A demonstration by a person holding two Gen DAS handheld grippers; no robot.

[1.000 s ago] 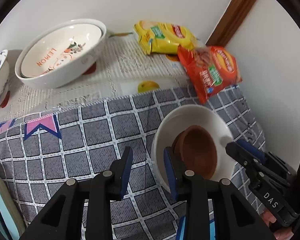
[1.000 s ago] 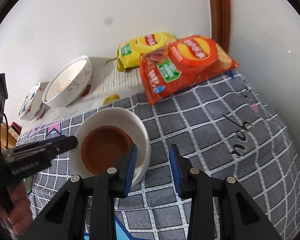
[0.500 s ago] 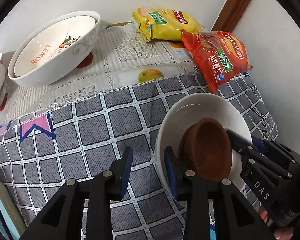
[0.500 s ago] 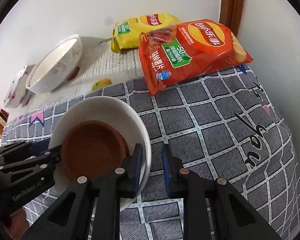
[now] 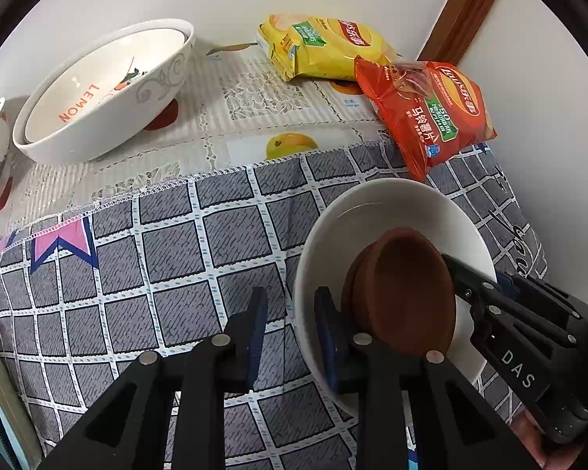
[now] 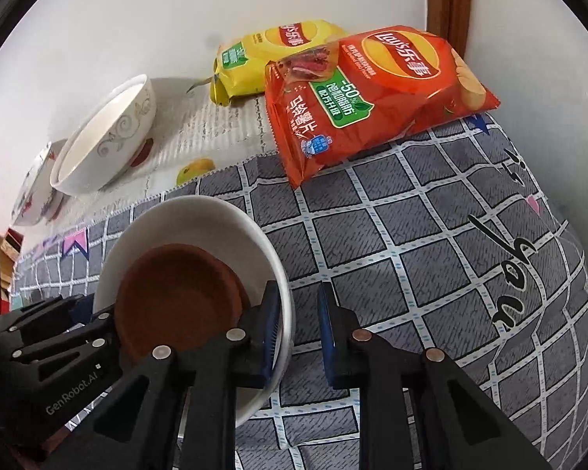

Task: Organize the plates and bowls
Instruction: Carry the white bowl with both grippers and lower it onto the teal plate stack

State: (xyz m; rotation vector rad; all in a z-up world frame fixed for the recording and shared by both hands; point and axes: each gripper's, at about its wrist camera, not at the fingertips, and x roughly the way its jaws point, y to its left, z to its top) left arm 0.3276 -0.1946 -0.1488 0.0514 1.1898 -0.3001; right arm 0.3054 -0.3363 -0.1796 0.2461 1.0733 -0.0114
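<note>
Our left gripper (image 5: 288, 337) and right gripper (image 6: 297, 331) each straddle the white bowl's (image 6: 231, 215) rim, jaws narrowly apart; uneven squeezing could tip the brown dish (image 6: 176, 297) out.

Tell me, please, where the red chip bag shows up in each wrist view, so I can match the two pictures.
Left wrist view: the red chip bag lies upper right, beyond the white bowl.
Right wrist view: the red chip bag lies upper centre, large, above the checked cloth.
Shared landmark: the yellow chip bag lies just behind it against the wall in both.
</note>
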